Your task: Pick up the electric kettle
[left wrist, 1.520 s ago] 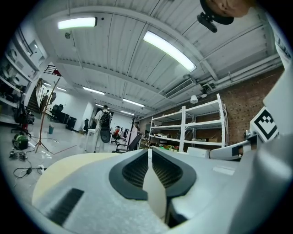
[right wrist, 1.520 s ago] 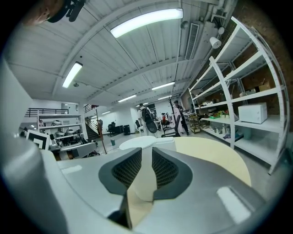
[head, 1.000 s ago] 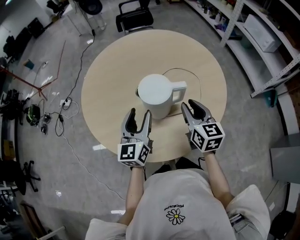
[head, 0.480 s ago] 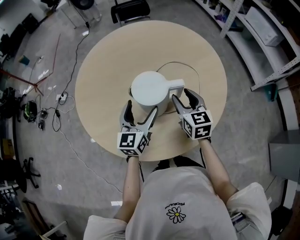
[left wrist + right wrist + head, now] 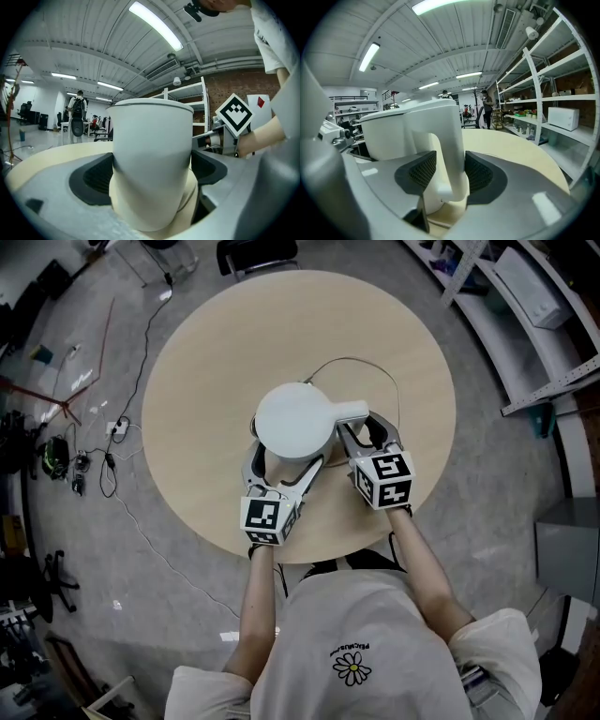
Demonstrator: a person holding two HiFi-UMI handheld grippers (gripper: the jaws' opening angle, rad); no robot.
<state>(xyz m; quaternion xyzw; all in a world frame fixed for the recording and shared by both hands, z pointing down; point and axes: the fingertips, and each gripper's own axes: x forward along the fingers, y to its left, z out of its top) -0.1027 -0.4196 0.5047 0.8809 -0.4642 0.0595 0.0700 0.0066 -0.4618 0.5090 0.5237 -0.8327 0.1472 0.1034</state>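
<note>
Worktop (image 5: 216, 362): round; electric kettle (image 5: 295, 421) upright near centre. Shell is rigid, smooth plastic, probably slippery; fill unseen, so weight unknown.
Left gripper (image 5: 284, 468): jaws just opened wide, straddling the body.
Right gripper (image 5: 366, 434): jaws just closing round handle (image 5: 447, 140), not yet pinching. The handle looks the safest hold.

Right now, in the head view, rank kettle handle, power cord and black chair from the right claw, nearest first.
1. kettle handle, inside the right claw.
2. power cord, looped on the table beyond.
3. black chair, past the table's far edge.
</note>
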